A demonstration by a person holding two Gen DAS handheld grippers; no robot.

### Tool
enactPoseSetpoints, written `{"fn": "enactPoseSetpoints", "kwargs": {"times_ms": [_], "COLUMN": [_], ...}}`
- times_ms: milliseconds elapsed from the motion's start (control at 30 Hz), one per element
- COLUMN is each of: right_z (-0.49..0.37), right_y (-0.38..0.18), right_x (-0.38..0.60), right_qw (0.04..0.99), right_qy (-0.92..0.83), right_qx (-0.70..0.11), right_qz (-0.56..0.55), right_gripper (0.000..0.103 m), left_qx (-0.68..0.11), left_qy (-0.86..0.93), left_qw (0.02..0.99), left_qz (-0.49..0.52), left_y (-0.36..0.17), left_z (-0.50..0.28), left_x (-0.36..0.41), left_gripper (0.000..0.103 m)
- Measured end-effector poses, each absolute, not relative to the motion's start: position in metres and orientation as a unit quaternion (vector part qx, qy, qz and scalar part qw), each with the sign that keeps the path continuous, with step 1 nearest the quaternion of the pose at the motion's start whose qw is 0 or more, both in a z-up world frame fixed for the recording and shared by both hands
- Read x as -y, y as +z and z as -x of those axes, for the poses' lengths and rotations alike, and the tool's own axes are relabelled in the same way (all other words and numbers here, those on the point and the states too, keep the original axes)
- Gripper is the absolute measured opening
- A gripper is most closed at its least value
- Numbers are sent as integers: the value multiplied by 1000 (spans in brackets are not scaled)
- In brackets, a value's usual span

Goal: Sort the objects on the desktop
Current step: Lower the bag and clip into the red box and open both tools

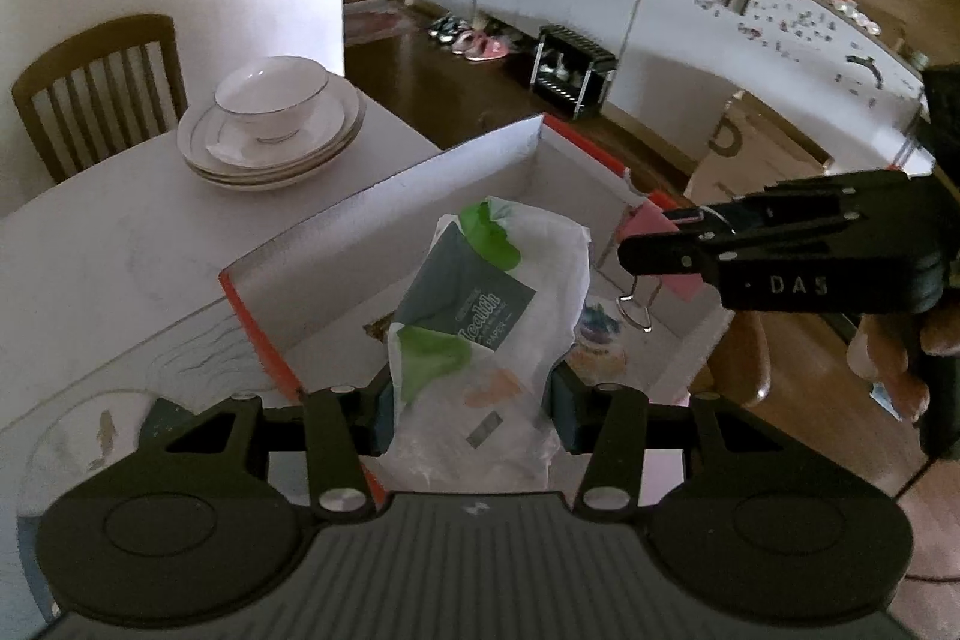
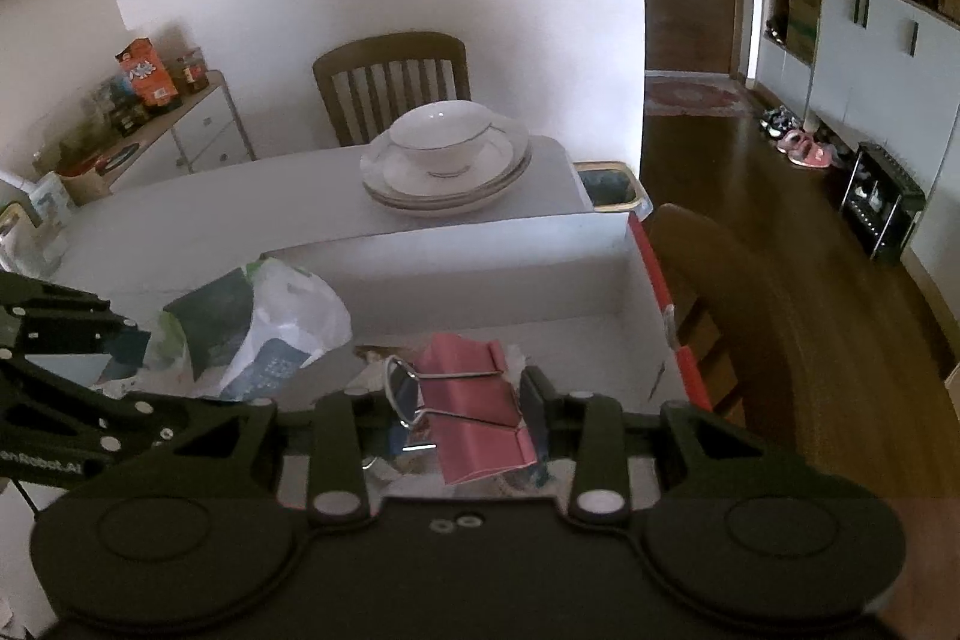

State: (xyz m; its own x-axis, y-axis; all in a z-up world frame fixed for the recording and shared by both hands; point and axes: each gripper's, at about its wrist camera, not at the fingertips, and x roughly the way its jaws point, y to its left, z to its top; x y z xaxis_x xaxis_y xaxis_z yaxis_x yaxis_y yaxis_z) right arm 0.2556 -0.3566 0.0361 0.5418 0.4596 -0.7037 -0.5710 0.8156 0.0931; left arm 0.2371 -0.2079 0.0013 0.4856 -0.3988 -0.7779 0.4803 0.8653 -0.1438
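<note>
The left gripper (image 1: 468, 415) is closed on a tissue pack (image 1: 480, 334), a soft white packet with green and dark print. Its pads press the pack from both sides, and the pack's near end is hidden behind the gripper body. The pack hangs over the open box (image 1: 384, 196), a white carton with orange edges that stands on the table (image 1: 120, 232).

The right gripper (image 2: 465, 409) is closed on a pink binder clip (image 2: 480, 400). The clip sits between the pads with its wire handles pointing left; its lower edge is cut off by the gripper body. In the left view the same clip (image 1: 657, 226) is held over the right side of the box, mostly covered by the black fingers. A part of the hand (image 1: 888, 358) shows below that gripper.

On the box floor lie some small colourful things, too blurred to name.

Farther on the table stands a stack of plates (image 2: 447, 172) with a bowl (image 2: 441, 139) on top. Behind it is a wooden chair (image 2: 393, 76), partly hidden by the table. A bin (image 2: 612, 187) stands just beyond the table's right corner, only its rim in view.
</note>
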Motion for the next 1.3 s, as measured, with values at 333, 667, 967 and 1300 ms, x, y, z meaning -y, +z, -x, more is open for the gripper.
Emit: {"fn": "enactPoseSetpoints", "kwargs": {"times_ms": [333, 667, 967, 1300], "right_z": [-274, -266, -257, -258], "right_y": [14, -10, -27, -44], "right_x": [347, 325, 309, 304], "right_qw": [864, 843, 826, 816], "right_qy": [300, 324, 342, 335], "right_qx": [-395, -409, -414, -428], "right_qz": [92, 131, 174, 198], "right_gripper": [36, 36, 36, 37], "left_qx": [-473, -508, -522, -522], "left_qy": [-224, -209, -212, -215], "left_qw": [851, 834, 822, 818], "left_qz": [-42, -47, -85, -112], "left_y": [-20, -42, -58, -64], "left_z": [-282, -316, -325, -330], "left_x": [223, 238, 250, 258], "left_gripper": [48, 48, 48, 52]}}
